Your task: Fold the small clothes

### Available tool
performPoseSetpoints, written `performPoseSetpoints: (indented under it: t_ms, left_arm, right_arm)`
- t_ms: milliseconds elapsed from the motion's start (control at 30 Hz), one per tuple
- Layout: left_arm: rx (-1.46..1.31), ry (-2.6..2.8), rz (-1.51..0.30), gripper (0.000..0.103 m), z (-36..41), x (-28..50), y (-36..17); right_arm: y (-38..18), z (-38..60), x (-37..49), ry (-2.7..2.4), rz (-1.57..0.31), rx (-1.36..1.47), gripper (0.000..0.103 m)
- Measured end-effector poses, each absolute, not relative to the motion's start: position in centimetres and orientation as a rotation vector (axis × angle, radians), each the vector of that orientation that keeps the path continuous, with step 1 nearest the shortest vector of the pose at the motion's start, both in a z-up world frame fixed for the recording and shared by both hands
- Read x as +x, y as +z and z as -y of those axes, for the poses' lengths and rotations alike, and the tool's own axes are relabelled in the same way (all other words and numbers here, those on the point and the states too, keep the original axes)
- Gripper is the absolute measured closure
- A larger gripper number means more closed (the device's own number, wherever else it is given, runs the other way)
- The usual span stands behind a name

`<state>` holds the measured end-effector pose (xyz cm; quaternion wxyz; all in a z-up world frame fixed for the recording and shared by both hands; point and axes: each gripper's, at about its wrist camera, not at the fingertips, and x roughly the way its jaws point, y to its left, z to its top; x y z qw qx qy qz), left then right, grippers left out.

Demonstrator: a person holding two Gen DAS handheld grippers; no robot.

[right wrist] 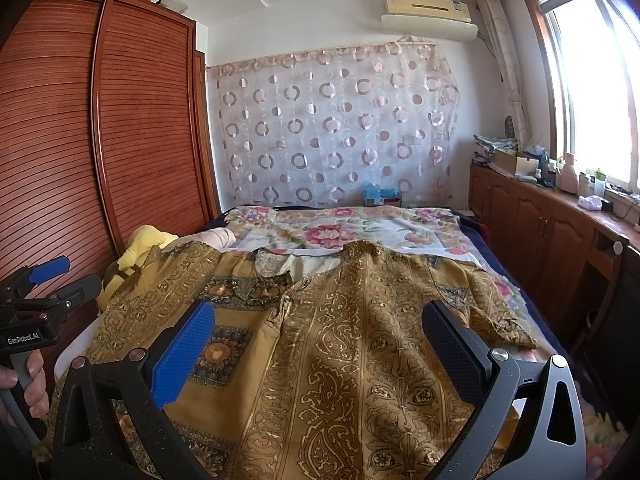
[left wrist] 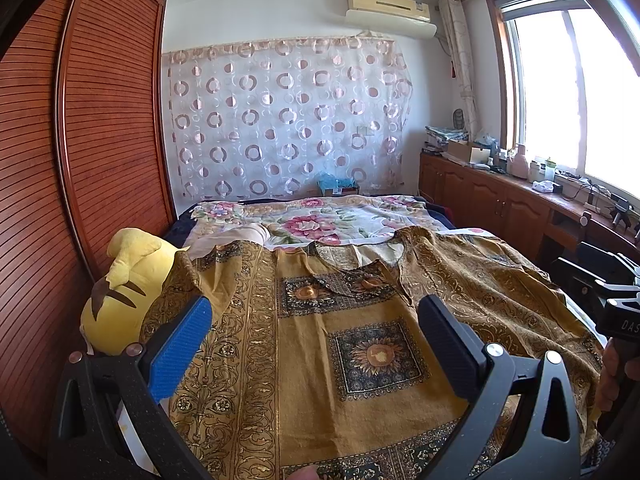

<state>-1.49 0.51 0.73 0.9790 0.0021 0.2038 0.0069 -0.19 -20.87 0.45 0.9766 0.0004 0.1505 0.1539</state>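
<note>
My left gripper [left wrist: 316,320] and right gripper [right wrist: 320,328] both hover with fingers spread wide, empty, over the mustard patterned garment [left wrist: 360,340] lying on the bed [right wrist: 400,224] (only my right view shows its far sleeve [right wrist: 492,300]).

A louvred wooden wardrobe [left wrist: 80,140] fills the left wall. On the white far wall a sheer curtain with circles [left wrist: 286,120] hangs below an air conditioner [left wrist: 390,10]. Daylight pours through the window [left wrist: 576,92] on the right, above a cluttered low wooden cabinet [left wrist: 492,200].
</note>
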Motion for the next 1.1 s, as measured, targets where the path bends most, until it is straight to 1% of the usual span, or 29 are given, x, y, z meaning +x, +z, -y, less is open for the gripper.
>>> performPoseSetpoints:
  t_ms: [900, 1100]
  left_arm:
    - [0.009, 0.016, -0.409, 0.000, -0.6, -1.5, 0.9]
    - [0.003, 0.010, -0.436, 0.000, -2.5, -1.3, 1.4]
  right_arm:
    - [0.5, 20.6, 0.0, 0.314, -0.306, -0.002, 0.000]
    - [0.1, 20.7, 0.4, 0.326, -0.325, -0.003, 0.000]
